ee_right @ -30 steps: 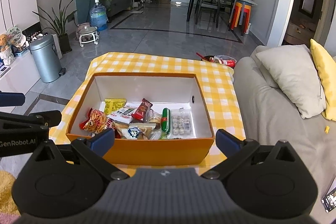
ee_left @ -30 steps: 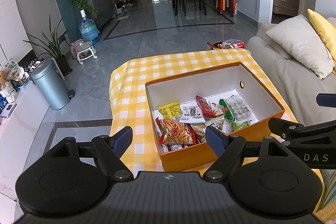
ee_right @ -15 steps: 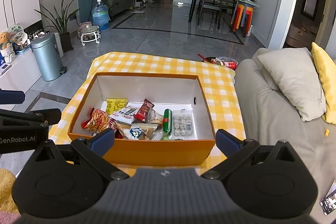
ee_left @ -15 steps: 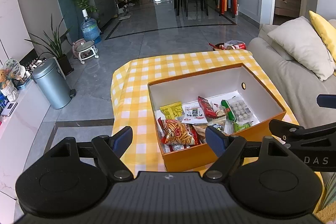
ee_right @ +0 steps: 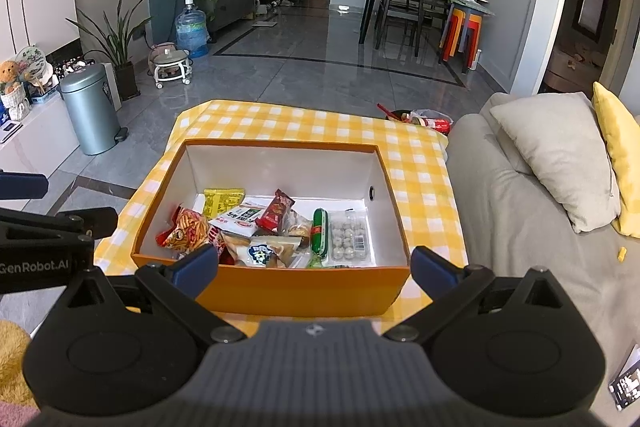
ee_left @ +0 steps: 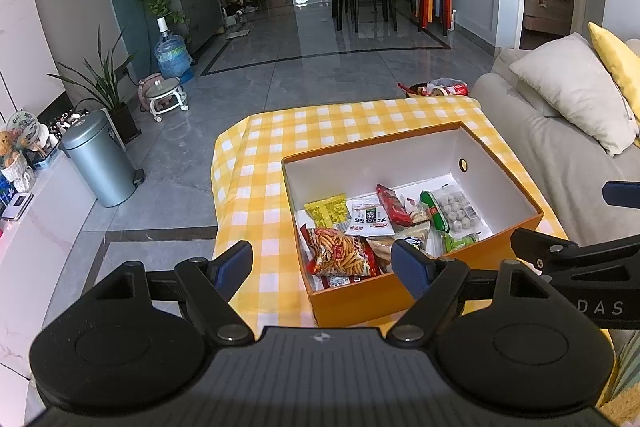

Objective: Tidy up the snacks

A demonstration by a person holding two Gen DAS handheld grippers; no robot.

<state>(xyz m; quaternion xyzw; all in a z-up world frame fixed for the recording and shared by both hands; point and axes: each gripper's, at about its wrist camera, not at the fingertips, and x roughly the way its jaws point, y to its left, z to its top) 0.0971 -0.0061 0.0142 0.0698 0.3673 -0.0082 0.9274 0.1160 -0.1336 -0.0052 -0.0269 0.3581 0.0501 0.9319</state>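
Your left gripper (ee_left: 322, 265) and right gripper (ee_right: 314, 265) both hang in front of the orange box (ee_right: 304, 291), each with its fingers spread wide and holding nothing. The snacks lie heaped against the box's near wall: the chip bag (ee_left: 340, 253) at the near left corner, the yellow packet (ee_left: 326, 209) behind it, the red bar (ee_right: 275, 213) and the green sausage (ee_right: 320, 229) toward the middle, and the tray of balls (ee_right: 349, 234) on the right. Because they overlap, a blind reach over the near wall risks pinching two wrappers at once or crushing the chips. You may also catch the wall with a finger and drag the box across the checked cloth (ee_right: 416, 163) on the surface, since nothing seems to hold it down. With both grippers so near each other, they could collide inside the box.
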